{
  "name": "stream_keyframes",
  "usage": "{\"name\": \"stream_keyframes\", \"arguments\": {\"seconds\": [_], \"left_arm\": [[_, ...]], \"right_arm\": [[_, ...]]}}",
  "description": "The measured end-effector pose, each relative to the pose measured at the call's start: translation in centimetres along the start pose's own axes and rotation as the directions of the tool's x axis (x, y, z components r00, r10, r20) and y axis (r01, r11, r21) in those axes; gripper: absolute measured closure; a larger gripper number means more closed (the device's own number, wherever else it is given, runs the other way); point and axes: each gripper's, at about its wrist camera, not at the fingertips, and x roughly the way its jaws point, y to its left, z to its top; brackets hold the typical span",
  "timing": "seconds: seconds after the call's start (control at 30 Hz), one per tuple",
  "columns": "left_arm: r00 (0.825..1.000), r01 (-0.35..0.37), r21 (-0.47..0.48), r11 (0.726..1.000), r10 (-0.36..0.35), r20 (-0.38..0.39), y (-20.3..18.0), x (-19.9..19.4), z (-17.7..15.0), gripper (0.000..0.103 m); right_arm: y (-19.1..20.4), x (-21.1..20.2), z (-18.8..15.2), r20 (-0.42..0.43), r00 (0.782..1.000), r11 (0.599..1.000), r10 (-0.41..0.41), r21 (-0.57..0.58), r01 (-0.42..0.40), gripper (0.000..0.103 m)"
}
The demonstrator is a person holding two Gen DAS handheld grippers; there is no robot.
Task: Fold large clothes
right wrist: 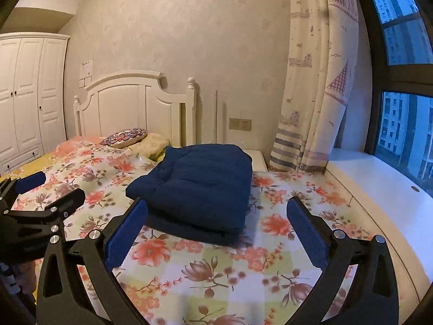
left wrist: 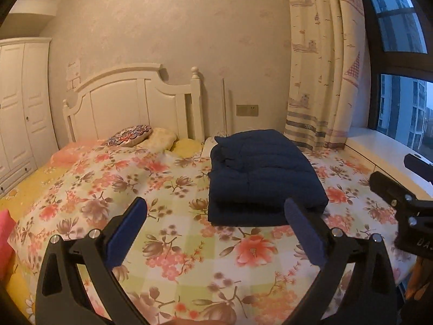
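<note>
A dark navy padded garment [left wrist: 263, 174] lies folded in a thick rectangular stack on the floral bedspread [left wrist: 167, 246]. It also shows in the right wrist view as the navy garment [right wrist: 200, 187]. My left gripper [left wrist: 215, 216] hangs open above the bedspread, just short of the stack's near edge, with nothing between its blue pads [left wrist: 127, 238]. My right gripper [right wrist: 216, 216] is open too, held back from the stack's near right corner, its pads [right wrist: 308, 238] bare. Each gripper appears at the edge of the other's view: the right gripper [left wrist: 389, 189] and the left gripper [right wrist: 48, 189].
The bed has a white headboard [left wrist: 135, 103], an embroidered cushion [left wrist: 130, 135] and yellow pillows at its head. A white wardrobe [left wrist: 19, 108] stands left. A patterned curtain [left wrist: 324, 67], a window [left wrist: 400, 108] and a white sill [right wrist: 379, 189] run along the right.
</note>
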Motion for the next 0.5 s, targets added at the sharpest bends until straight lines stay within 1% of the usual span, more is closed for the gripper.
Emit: {"name": "stream_keyframes", "arguments": {"seconds": [0.1,0.23,0.5], "left_arm": [[1.000,-0.011,0.008,1.000,0.011,0.003,-0.2,0.3,-0.2,0.002],[1.000,-0.015,-0.008,1.000,0.015,-0.012,0.0,0.7,-0.4,0.002],[1.000,-0.025,-0.003,1.000,0.025,-0.007,0.0,0.5,-0.4,0.002]], "right_arm": [[0.6,0.6,-0.5,-0.017,1.000,1.000,0.000,-0.015,0.000,0.004],[0.8,1.2,-0.9,-0.037,0.999,1.000,0.007,-0.019,-0.007,0.004],[0.5,0.9,-0.9,-0.035,0.999,1.000,0.005,-0.004,-0.005,0.004]]}}
